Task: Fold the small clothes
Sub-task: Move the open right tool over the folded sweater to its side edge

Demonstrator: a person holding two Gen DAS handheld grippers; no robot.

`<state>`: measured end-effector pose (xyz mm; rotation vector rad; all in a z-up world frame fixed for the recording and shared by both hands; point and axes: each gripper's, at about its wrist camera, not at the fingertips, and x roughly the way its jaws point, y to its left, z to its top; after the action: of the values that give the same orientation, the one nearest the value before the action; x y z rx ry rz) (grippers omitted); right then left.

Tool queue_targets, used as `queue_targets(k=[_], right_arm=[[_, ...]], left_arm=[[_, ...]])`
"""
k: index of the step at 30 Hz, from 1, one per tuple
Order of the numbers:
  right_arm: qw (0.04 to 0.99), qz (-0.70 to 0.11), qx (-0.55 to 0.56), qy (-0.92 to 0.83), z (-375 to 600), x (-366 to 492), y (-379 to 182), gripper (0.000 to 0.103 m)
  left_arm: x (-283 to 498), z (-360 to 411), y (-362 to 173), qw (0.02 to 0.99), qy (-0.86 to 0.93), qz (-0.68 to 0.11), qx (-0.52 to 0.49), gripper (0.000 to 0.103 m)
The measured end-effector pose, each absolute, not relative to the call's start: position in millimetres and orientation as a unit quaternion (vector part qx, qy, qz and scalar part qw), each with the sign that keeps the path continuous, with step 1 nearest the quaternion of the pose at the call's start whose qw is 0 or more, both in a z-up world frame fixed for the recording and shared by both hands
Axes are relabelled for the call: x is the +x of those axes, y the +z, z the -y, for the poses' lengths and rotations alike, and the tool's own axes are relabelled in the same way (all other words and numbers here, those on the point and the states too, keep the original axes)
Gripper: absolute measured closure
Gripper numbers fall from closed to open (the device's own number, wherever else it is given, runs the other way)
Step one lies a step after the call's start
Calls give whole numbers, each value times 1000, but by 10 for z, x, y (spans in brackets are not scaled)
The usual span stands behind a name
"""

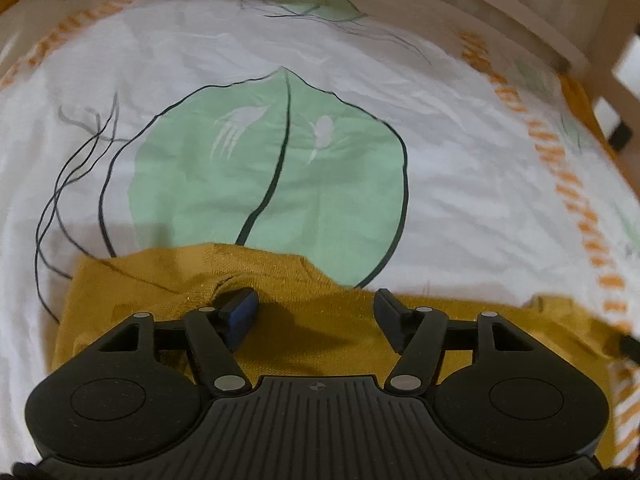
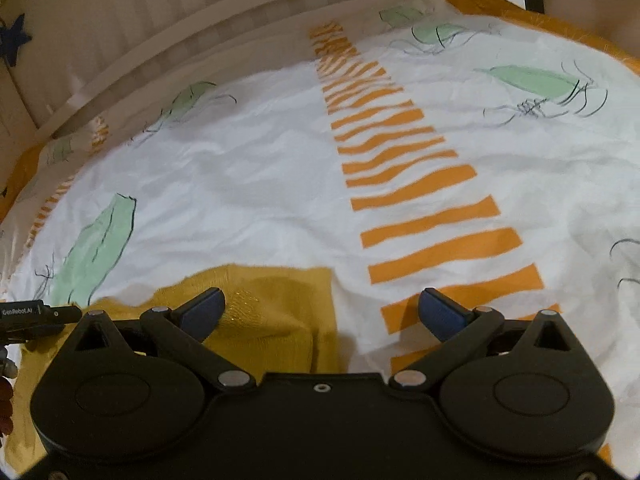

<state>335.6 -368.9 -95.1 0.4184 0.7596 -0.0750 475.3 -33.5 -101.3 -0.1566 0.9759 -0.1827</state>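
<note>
Open bedsheet (image 1: 460,184) ahead — wooden rail (image 1: 500,12) (far edge) beyond

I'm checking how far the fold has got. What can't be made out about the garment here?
- Left wrist view: the near part of the mustard-yellow knitted garment is covered by the left gripper, its jaws open.
- Right wrist view: the right gripper, jaws open, hides its near side.
- Garment type and number of folds: unclear.

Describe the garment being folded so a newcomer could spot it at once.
Start with the white bedsheet printed with green leaves and a band of orange stripes. At its near edge, under both grippers, lies the mustard-yellow knit garment, rumpled and lying flat. It is the only loose piece of clothing on the sheet, and its plain dark yellow, with a faint glittery thread, differs from the sheet's brighter orange stripes.
</note>
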Motion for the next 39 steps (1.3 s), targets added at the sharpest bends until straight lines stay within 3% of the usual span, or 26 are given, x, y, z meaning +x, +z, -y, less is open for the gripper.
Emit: queue_targets(k=[9, 22, 39], right_arm=[[896, -368, 247, -20, 3828, 3361, -955, 0], [851, -419, 313, 53, 3810, 3333, -1148, 0], [808, -461, 356, 89, 3581, 2877, -1126, 0]], left_arm=[[4152, 458, -692, 880, -153, -446, -63, 40], [3316, 312, -717, 873, -164, -455, -59, 40], [3279, 274, -972, 872, -103, -477, -42, 40]])
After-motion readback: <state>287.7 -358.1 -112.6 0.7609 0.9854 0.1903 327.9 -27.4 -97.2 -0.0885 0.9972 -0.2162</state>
